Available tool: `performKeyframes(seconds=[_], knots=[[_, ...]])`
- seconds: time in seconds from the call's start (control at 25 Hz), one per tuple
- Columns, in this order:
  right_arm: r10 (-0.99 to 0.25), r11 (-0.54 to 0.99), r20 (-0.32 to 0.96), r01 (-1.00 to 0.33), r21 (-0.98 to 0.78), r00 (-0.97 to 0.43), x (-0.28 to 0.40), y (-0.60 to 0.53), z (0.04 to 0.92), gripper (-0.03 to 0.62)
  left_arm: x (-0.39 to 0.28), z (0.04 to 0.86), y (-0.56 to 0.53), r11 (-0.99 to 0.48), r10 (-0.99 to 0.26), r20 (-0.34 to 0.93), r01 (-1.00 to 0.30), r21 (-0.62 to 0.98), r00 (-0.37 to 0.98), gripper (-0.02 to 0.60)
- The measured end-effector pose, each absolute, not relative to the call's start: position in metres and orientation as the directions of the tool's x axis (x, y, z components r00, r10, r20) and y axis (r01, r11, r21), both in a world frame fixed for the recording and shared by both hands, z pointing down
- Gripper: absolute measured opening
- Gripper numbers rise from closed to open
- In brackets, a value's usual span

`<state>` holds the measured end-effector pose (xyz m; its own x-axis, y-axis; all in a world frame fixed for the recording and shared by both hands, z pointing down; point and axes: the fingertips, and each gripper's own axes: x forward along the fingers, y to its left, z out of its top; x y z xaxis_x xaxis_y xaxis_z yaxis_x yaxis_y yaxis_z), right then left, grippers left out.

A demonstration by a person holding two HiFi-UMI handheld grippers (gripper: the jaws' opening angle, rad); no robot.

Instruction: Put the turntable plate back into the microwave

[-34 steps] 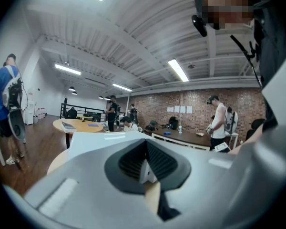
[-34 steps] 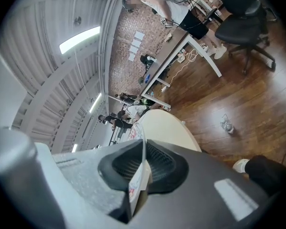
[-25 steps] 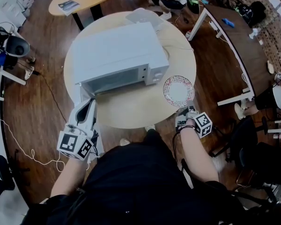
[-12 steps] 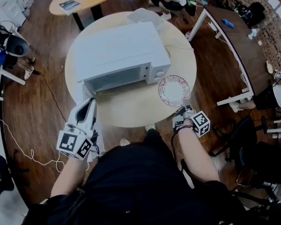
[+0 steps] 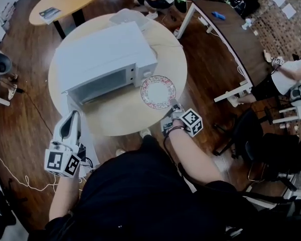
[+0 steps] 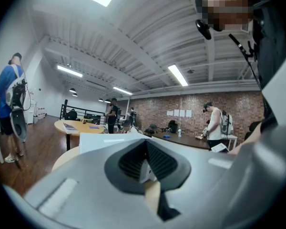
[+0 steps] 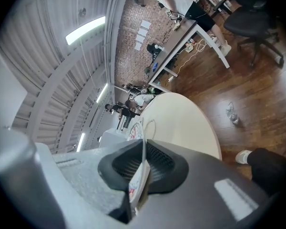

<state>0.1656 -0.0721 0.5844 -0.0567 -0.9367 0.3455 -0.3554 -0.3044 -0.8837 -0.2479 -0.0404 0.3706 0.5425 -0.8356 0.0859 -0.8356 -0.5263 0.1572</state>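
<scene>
far left, near edge of the round surface (image 5: 121, 115): left claw (image 5: 71, 115) sits level beside the microwave's open door (image 5: 84, 130). its jaws are drawn to a narrow slit. a white sliver shows in the slit, and i cannot tell whether that is the door's edge pinched or just seen beyond. centre: white microwave (image 5: 98, 56) on the surface, with its cavity (image 5: 100, 84) facing near and open. i can't make out a hub or ring inside. right of the cavity, just beside the control panel: the turntable plate (image 5: 158, 92), patterned rim, out over the surface and not yet in the oven. whether it rests on the wood or is lifted clear, the head view does not settle. further right: right claw (image 5: 174, 105) is pinched tight on the plate's near rim, pads either side of the thin edge, nose tipped a little down. step in hand, as i read it: the carry, plate gripped and headed for the mouth. next move calls for taking it left across the front to the cavity, levelling it to clear the low opening, sliding it in far enough to sit centred, then letting go. the door needs to stay wide.
</scene>
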Motion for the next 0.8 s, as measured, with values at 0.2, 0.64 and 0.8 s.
performKeyframes(seconds=[0.2,0.64,0.8], knots=[[-0.936,-0.307,0.348,-0.349,-0.885,-0.058,0.163,-0.065,0.578,0.025,-0.244,0.371,-0.037,-0.533,-0.831,0.080,-0.830,0.165,0.550,0.005],[-0.937,-0.309,0.345,-0.342,-0.888,-0.050,0.159,-0.058,0.574,0.025,-0.242,0.365,-0.034,-0.533,-0.834,0.048,-0.825,0.186,0.550,0.005],[-0.936,-0.302,0.345,-0.346,-0.888,-0.071,0.148,-0.060,0.572,0.025,-0.244,0.365,-0.035,-0.529,-0.836,0.048,-0.826,0.192,0.547,0.005]])
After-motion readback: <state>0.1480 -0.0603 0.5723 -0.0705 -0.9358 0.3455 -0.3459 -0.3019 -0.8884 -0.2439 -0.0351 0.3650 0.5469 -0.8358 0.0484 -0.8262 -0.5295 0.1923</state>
